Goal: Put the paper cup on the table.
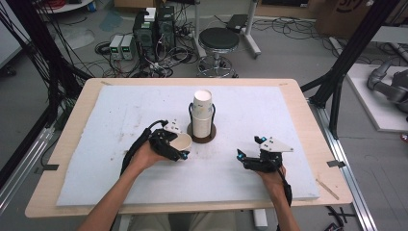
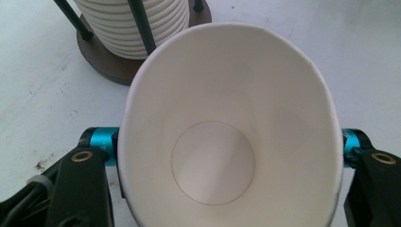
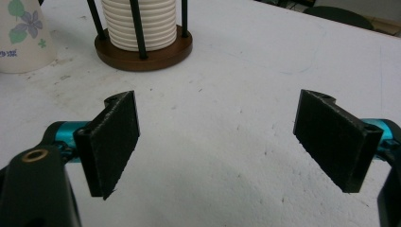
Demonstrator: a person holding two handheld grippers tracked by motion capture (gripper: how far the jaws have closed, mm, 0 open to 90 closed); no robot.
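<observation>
Left tool (image 1: 179, 148) gripping white paper cup (image 2: 227, 142) just beside brown round cup holder (image 1: 201, 133); right tool (image 3: 217, 142) gaping wide, empty.

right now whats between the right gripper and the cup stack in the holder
Nothing: bare white table cover runs from the right gripper, jaws open, to the cup stack, seen in the right gripper view.

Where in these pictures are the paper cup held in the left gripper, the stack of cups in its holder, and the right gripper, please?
paper cup (image 2: 213, 163): left gripper view, on its inside bottom.
stack of cups (image 1: 202, 108): high view, on the upper side wall.
right gripper (image 3: 217, 144): right gripper view, midway between its open jaws.
</observation>
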